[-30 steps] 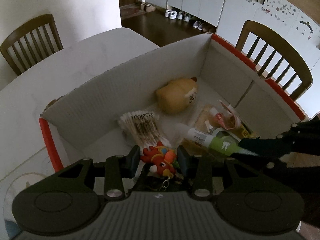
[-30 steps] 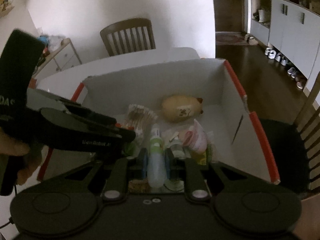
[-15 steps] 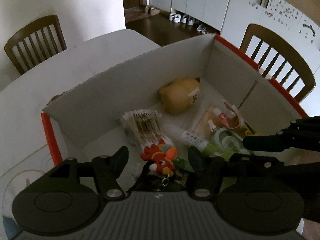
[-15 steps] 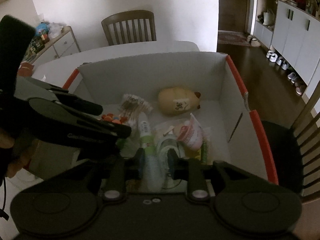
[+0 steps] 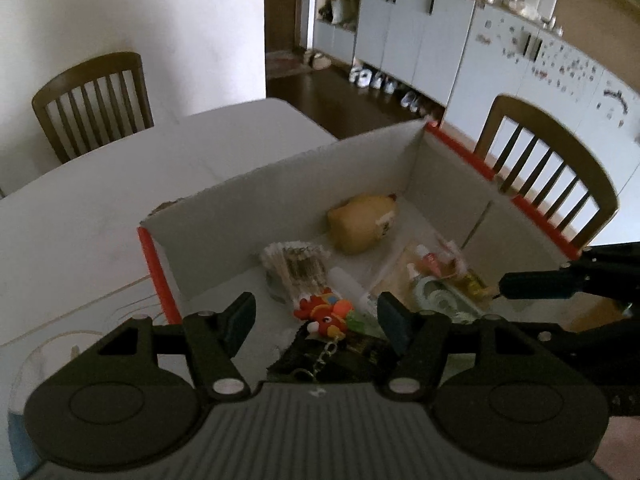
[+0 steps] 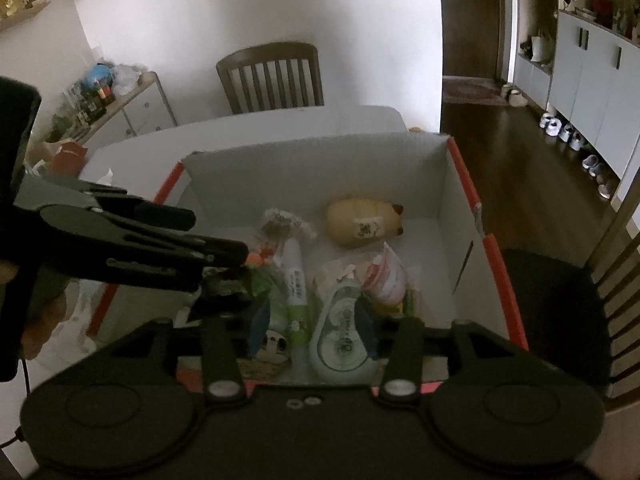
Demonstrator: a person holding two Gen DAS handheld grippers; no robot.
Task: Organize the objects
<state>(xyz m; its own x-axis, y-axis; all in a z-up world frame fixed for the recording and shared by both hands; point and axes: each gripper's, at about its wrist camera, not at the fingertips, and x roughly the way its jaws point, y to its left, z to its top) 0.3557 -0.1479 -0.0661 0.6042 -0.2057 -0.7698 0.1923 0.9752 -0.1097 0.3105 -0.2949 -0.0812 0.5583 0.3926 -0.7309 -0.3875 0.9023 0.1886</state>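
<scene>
Both claws hang over the box (image 6: 448,184), left gripper (image 5: 316,316) apart above the rooster keychain (image 5: 326,314), right gripper (image 6: 312,320) opening around the tube (image 6: 295,276), nothing clamped, so both look dropped in

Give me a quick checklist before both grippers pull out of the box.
1. Left gripper jaws off the red rooster keychain: ok, nothing pinched.
2. Right gripper jaws opening, green-and-white tube and correction tape lying between them: ok, neither looks pinched.
3. Keychain inside the cardboard box: ok, lying among the other items.
4. Keychain's chain clear of the left jaws: cannot tell.
5. The two grippers apart: ok, with little room.
</scene>
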